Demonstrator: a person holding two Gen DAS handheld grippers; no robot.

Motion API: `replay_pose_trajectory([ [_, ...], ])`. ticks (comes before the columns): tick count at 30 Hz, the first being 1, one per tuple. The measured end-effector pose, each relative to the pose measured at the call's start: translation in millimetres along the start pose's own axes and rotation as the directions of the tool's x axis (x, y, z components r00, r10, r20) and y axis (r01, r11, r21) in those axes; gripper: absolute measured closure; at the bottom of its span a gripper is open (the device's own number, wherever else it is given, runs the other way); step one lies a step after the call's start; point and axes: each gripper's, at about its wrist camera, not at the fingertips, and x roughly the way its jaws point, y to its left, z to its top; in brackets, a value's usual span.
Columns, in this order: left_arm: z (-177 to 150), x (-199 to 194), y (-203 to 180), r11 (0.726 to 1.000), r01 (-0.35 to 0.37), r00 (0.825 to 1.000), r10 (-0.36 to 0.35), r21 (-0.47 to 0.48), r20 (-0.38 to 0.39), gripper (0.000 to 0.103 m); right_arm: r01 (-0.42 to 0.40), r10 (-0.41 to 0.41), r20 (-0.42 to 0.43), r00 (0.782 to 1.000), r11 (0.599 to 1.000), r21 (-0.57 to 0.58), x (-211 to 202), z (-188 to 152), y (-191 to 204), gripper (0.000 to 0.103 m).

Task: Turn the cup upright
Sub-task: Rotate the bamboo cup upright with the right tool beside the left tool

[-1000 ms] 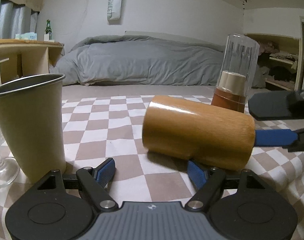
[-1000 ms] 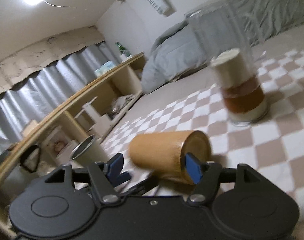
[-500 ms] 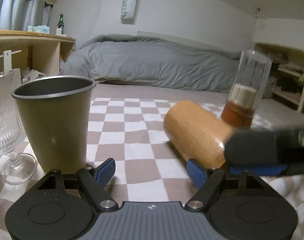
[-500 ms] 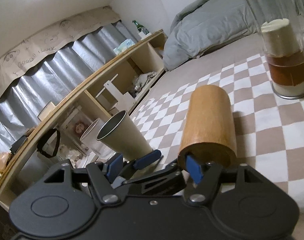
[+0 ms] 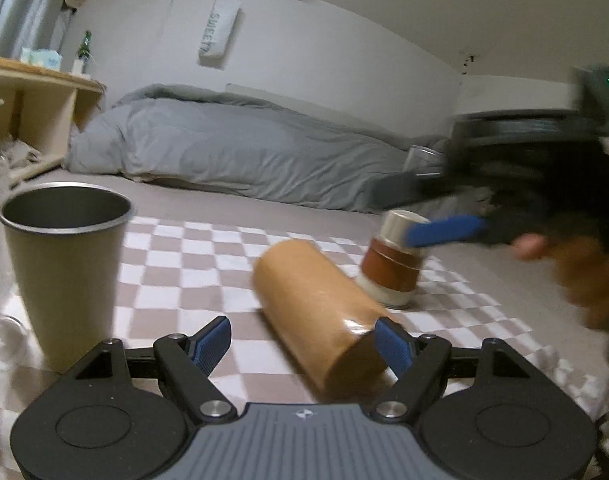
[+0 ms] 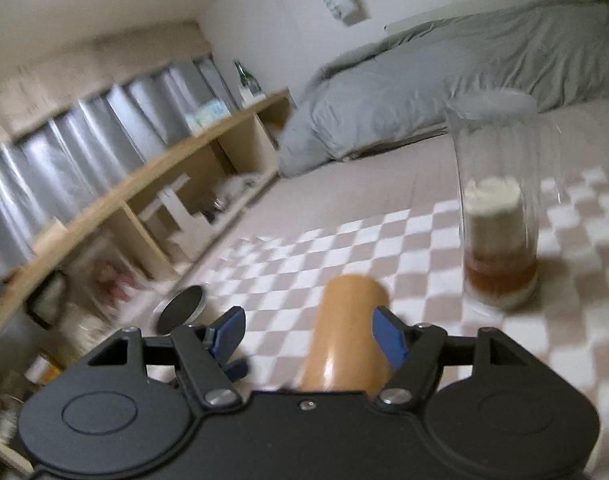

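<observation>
Both grippers, left gripper (image 5: 302, 340) and right gripper (image 6: 308, 334), stay spread while the wooden cup (image 5: 318, 318), newly swung end-on toward them, lies unflipped on the checkered cloth (image 5: 184, 260).

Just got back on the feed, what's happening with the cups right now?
The wooden cup lies on its side on the checkered cloth, not yet upright. The left gripper is open, low at the cup's near end, one finger beside it. The right gripper is open above the cup, gripping nothing. A metal cup stands upright to the left, and a glass tumbler covers stacked cups behind.
</observation>
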Motion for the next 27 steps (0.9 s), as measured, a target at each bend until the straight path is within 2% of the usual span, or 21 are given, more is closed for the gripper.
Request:
replay_pose_trajectory([
  [3, -3, 4, 1, 0.999, 0.035, 0.999, -0.035, -0.035, -0.011, 0.024, 0.027, -0.037, -0.120, 0.992, 0.996, -0.084, 39, 23, 8, 0.031],
  [6, -5, 5, 4, 0.994, 0.077, 0.997, -0.078, -0.078, -0.013, 0.024, 0.068, -0.091, -0.227, 0.970, 0.992, -0.108, 80, 38, 9, 0.031],
  [13, -5, 7, 15, 0.978, 0.142, 0.989, -0.146, -0.156, -0.014, 0.024, 0.137, -0.155, -0.412, 0.898, 0.988, -0.072, 146, 46, 1, 0.027],
  [15, -5, 8, 18, 0.974, 0.149, 0.988, -0.154, -0.173, -0.017, 0.024, 0.133, -0.136, -0.436, 0.890, 0.990, -0.037, 154, 44, -3, 0.027],
  [16, -5, 8, 19, 0.972, 0.151, 0.988, -0.156, -0.180, -0.018, 0.024, 0.121, -0.117, -0.440, 0.890, 0.992, -0.020, 154, 44, -4, 0.032],
  [18, -4, 8, 21, 0.972, 0.145, 0.989, -0.150, -0.187, -0.013, 0.024, 0.114, -0.126, -0.409, 0.904, 0.992, -0.053, 146, 42, 4, 0.032],
  [21, -4, 9, 21, 0.976, 0.127, 0.992, -0.129, -0.176, -0.002, 0.024, 0.079, -0.126, -0.322, 0.938, 0.985, -0.155, 124, 32, 22, 0.032],
  [25, -5, 9, 16, 0.985, 0.118, 0.993, -0.116, -0.128, 0.023, 0.026, 0.074, -0.132, -0.219, 0.967, 0.965, -0.252, 93, 24, 42, 0.032],
  [27, -7, 9, 11, 0.990, 0.114, 0.993, -0.112, -0.083, 0.033, 0.032, 0.073, -0.128, -0.173, 0.977, 0.953, -0.294, 79, 21, 51, 0.033],
])
